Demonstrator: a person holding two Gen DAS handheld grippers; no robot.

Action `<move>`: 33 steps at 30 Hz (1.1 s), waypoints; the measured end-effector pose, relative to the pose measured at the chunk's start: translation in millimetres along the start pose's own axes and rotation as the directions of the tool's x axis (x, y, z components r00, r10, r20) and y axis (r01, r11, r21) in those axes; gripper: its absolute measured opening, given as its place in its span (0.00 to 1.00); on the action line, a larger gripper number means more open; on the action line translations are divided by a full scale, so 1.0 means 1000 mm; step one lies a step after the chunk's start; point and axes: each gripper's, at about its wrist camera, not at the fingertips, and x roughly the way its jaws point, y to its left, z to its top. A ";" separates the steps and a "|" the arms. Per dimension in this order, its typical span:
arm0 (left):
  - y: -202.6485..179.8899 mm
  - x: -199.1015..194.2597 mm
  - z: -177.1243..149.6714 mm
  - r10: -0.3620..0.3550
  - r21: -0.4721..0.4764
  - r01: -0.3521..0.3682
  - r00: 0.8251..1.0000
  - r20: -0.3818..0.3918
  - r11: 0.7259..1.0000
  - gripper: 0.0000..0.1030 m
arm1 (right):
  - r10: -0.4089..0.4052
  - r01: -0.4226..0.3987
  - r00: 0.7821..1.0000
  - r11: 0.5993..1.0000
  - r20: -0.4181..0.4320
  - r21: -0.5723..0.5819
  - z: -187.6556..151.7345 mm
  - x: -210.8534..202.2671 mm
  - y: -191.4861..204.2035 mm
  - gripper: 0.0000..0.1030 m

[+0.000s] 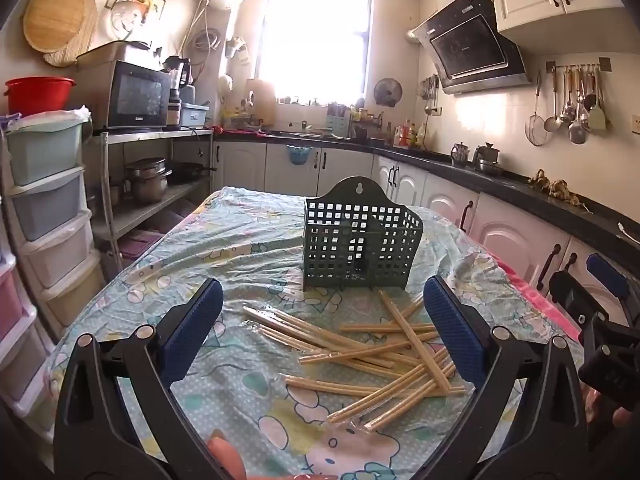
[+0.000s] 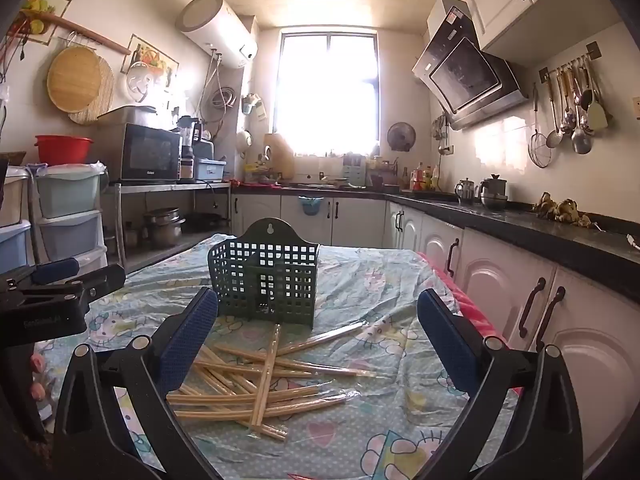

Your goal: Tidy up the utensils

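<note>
Kitchen table under cartoon-print cloth [image 1: 168, 256]. Loose heap of wrapped chopsticks [image 1: 384, 356] lies just in front of green mesh holder [image 1: 356, 240], which stands upright, apparently empty. Left gripper [image 1: 324, 320] and right gripper [image 2: 318, 330] both hover above heap, jaws spread wide, nothing between pads. Judged stage: start, nothing sorted yet. Next move calls for lowering one gripper, pinching single stick from crossed pile, standing it in holder compartment. Microwave [image 2: 150, 152] label too blurred to read reliably.

Bright window [image 1: 316, 40], white cabinets [image 1: 516, 236], black countertop [image 1: 500, 178], microwave [image 1: 136, 98]
</note>
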 end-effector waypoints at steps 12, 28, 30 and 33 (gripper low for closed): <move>-0.003 -0.001 0.003 -0.003 0.015 0.002 1.000 0.015 1.000 0.90 | 0.004 -0.004 1.000 1.000 0.002 -0.001 -0.004 -0.001 0.006 0.94; -0.005 -0.011 0.008 -0.011 0.019 0.011 1.000 0.026 1.000 0.90 | 0.009 -0.009 1.000 1.000 0.007 -0.003 0.000 -0.003 0.004 0.94; -0.005 -0.011 0.008 -0.010 0.020 0.010 1.000 0.027 1.000 0.90 | 0.011 -0.011 1.000 1.000 0.008 -0.002 -0.002 -0.003 0.003 0.94; -0.005 -0.011 0.008 -0.011 0.020 0.010 1.000 0.028 1.000 0.90 | 0.011 -0.011 1.000 1.000 0.010 -0.005 -0.002 -0.003 0.004 0.94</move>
